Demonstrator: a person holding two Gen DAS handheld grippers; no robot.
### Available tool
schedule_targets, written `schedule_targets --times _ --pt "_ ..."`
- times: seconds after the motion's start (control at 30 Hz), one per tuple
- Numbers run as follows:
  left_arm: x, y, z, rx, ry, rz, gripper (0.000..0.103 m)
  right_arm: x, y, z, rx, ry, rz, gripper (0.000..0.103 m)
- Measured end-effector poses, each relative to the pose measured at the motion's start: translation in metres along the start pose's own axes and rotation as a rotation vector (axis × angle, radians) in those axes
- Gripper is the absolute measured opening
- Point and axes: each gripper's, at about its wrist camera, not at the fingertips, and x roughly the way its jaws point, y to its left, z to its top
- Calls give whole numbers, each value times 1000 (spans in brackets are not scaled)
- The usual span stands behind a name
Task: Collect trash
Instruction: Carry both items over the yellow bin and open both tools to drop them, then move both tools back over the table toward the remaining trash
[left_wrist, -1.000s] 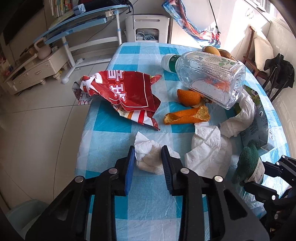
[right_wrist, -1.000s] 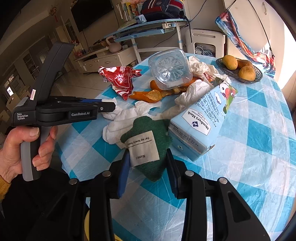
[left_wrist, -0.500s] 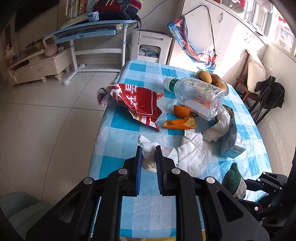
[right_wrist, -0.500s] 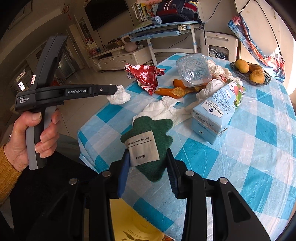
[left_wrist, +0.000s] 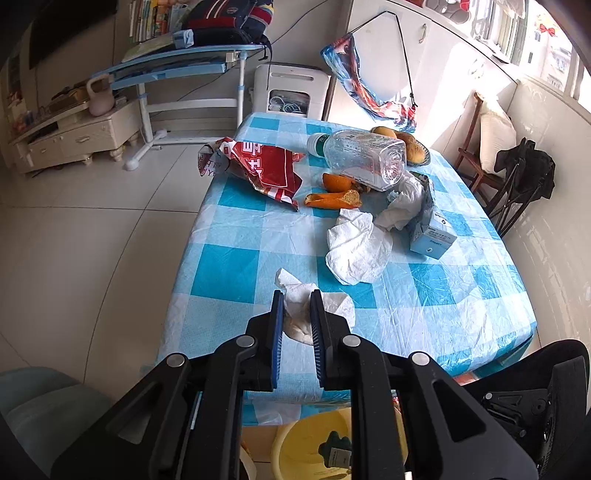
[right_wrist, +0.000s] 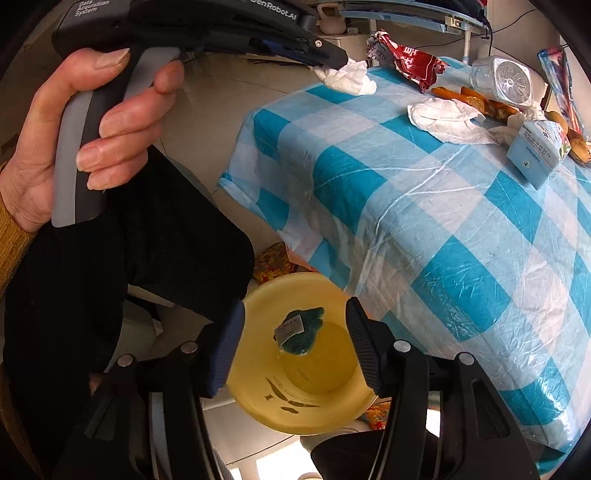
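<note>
My left gripper (left_wrist: 296, 300) is shut on a crumpled white tissue (left_wrist: 334, 308) and holds it above the near edge of the blue-checked table (left_wrist: 229, 280). The right wrist view shows the same tissue (right_wrist: 347, 77) hanging from the left gripper's tips (right_wrist: 330, 59). My right gripper (right_wrist: 295, 305) hangs over a yellow bin (right_wrist: 258, 398) beside the table. Its jaws are opening and nothing is between them. A green cloth piece with a white label (right_wrist: 301, 332) lies inside the bin, also seen from the left as the green piece (left_wrist: 334, 448).
On the table lie a red snack bag (left_wrist: 266, 170), a clear bottle (left_wrist: 362, 158) on its side, orange peels (left_wrist: 336, 192), more white tissues (left_wrist: 358, 251), a blue carton (left_wrist: 432, 236) and a fruit bowl (left_wrist: 410, 147). A person's hand (right_wrist: 92, 129) grips the left handle.
My right gripper swung off the table to above the yellow bin and let go of the green piece, which dropped in. My left gripper closed on the tissue and pulled it toward the table's near edge.
</note>
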Motion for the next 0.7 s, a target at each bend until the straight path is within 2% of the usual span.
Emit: schedule_targets --times 0.1,0.2,0.3,0.37,0.47,0.5,0.57,0.6,0.63,0.7 --pt "-3 -6 -15 18 21 -5 14 -30 -15 2 67 -133 -28 63" --pt "-3 -20 -35 70 62 -16 14 -75 -35 4 176 -362 -91 75" --pt "-4 -36 -57 133 106 -35 14 -108 -58 0 302 -541 -144 77" --pt "-4 -46 -71 186 140 -30 14 -114 -71 -3 374 -598 -196 78" --pt "2 -62 -90 268 222 -55 17 -115 -86 -4 464 -630 -228 78" --pt "1 -67 -94 301 225 -40 22 -116 -89 -3 474 -636 -240 78" --pt "-6 -76 -98 353 189 -1 43 -122 -85 -2 469 -658 -264 78" --pt "-13 -77 -98 363 156 19 60 -124 -83 -1 461 -670 -278 78" --pt "-18 -77 -97 362 122 41 73 -127 -81 -2 455 -681 -293 79" --pt "-30 -73 -90 336 56 72 82 -132 -82 -11 451 -693 -325 81"
